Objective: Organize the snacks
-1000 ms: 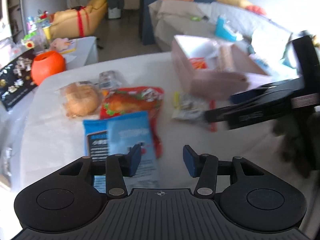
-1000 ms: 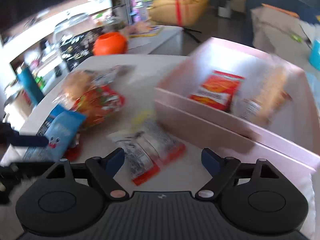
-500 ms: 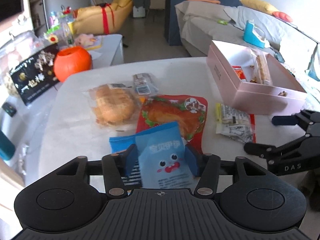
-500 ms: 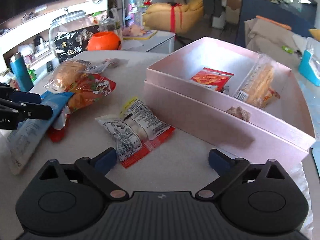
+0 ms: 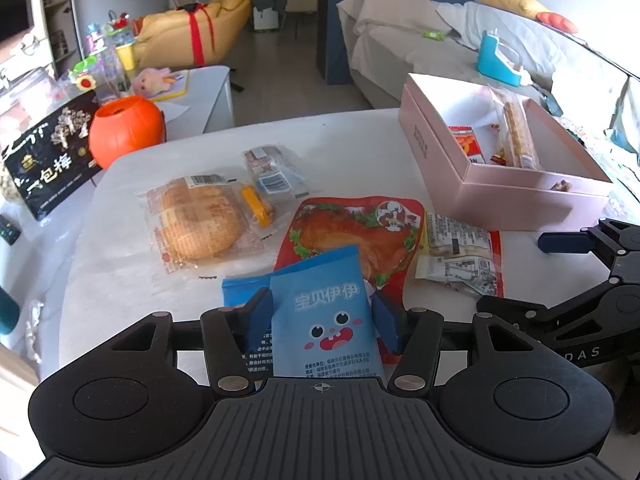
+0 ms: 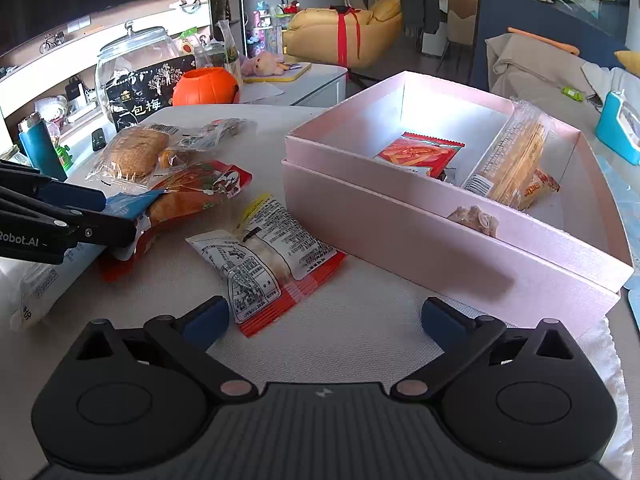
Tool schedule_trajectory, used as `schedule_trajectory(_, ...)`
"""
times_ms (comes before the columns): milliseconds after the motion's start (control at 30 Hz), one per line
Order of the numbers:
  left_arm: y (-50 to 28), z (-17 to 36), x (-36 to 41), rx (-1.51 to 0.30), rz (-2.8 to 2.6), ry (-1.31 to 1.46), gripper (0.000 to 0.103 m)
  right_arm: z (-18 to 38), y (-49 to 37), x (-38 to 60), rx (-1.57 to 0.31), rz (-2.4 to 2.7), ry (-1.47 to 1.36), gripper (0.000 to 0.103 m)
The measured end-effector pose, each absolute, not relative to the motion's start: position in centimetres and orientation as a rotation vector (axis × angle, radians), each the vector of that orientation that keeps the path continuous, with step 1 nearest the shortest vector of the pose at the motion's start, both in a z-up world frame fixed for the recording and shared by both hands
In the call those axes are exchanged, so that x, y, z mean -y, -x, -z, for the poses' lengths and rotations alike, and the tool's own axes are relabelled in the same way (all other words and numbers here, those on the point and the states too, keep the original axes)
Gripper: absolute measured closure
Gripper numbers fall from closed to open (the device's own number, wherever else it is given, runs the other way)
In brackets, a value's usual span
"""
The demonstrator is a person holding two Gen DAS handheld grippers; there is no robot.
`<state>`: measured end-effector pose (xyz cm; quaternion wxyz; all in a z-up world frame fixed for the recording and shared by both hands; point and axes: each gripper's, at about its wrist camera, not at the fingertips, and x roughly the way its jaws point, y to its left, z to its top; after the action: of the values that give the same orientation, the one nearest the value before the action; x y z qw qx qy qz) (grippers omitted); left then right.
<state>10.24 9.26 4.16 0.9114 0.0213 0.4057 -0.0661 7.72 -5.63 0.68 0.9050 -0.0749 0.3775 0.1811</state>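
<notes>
My left gripper [image 5: 322, 320] is shut on a light blue packet with a cartoon face [image 5: 328, 312]; its pads lie against the packet's two long edges. From the right wrist, that gripper [image 6: 116, 216] and the blue packet [image 6: 124, 208] show at the left. My right gripper [image 6: 324, 316] is wide open, its jaws still opening, with only tablecloth between them. A white and red packet [image 6: 264, 260] lies just ahead of its left pad. The open pink box [image 6: 400, 248] holds a red packet [image 6: 420, 152] and a biscuit sleeve [image 6: 516, 156].
On the table lie a red chicken packet [image 5: 360, 224], wrapped bread [image 5: 196, 220], a small clear packet [image 5: 272, 176] and a second blue packet [image 5: 240, 288]. An orange pumpkin pot [image 5: 126, 128] and a black bag [image 5: 48, 160] stand beyond the far left edge.
The left gripper's pads have spread a little and now sit on either side of the blue packet. The right gripper's pads have moved much further apart.
</notes>
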Motion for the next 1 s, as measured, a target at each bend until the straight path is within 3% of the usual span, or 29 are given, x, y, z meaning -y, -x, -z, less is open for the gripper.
schedule_trajectory(433, -10.4, -4.4, -9.2, -0.845, 0.144, -0.052, 0.044, -1.3, -8.9, 5.1, -0.803, -0.409, 0.151, 0.002)
schedule_trajectory(467, -10.3, -4.7, -9.3, -0.839, 0.145, -0.050, 0.044, -1.5, -9.3, 4.9, -0.803, -0.415, 0.154, 0.005)
schedule_trajectory(600, -9.1, -6.2, -10.2, -0.777, 0.129, -0.035, 0.046, -2.2, -9.6, 3.2, -0.810, -0.482, 0.205, 0.047)
schedule_trajectory(700, -8.7, -7.2, -10.7, -0.734, 0.167, 0.022, 0.046, -2.7, -8.4, 3.1, -0.804, -0.509, 0.216, 0.062)
schedule_trajectory(933, -10.2, -6.2, -8.1, -0.786, 0.228, -0.052, 0.048, -2.4, -6.1, 7.4, -0.799, -0.432, 0.162, 0.062)
schedule_trajectory(1000, -9.4, -6.1, -7.6, -0.793, 0.257, -0.073, 0.048, -2.4, -5.6, 8.3, -0.788, -0.402, 0.167, 0.056)
